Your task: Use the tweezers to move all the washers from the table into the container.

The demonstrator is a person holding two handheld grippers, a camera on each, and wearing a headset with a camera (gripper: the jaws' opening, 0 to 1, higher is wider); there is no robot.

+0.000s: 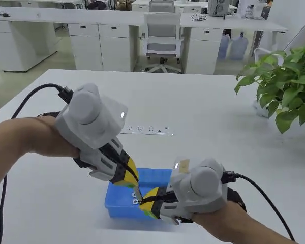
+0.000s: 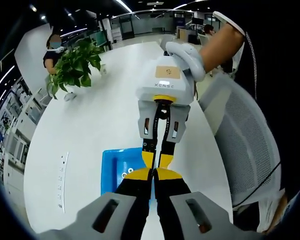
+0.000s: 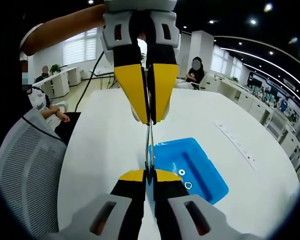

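Tweezers (image 3: 148, 145) above blue container (image 3: 202, 160) on white counter (image 3: 105, 150).
Left gripper (image 1: 132, 179) and right gripper (image 1: 148, 196) meet tip to tip, jaws of both closed on the tweezers; washers (image 3: 181, 172) lie inside the container.

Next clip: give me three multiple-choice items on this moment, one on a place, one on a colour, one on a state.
1. Where do the visible washers lie?
A on the floor
B inside the container
C on a chair

2. What colour is the container?
A blue
B red
C green

3. How do the tongs of the right gripper stand?
A wide open
B shut on a washer
C shut on the tweezers

Answers: B, the washers rest on the container's floor; A, its walls and floor are blue; C, the yellow tips pinch the thin metal tweezers.
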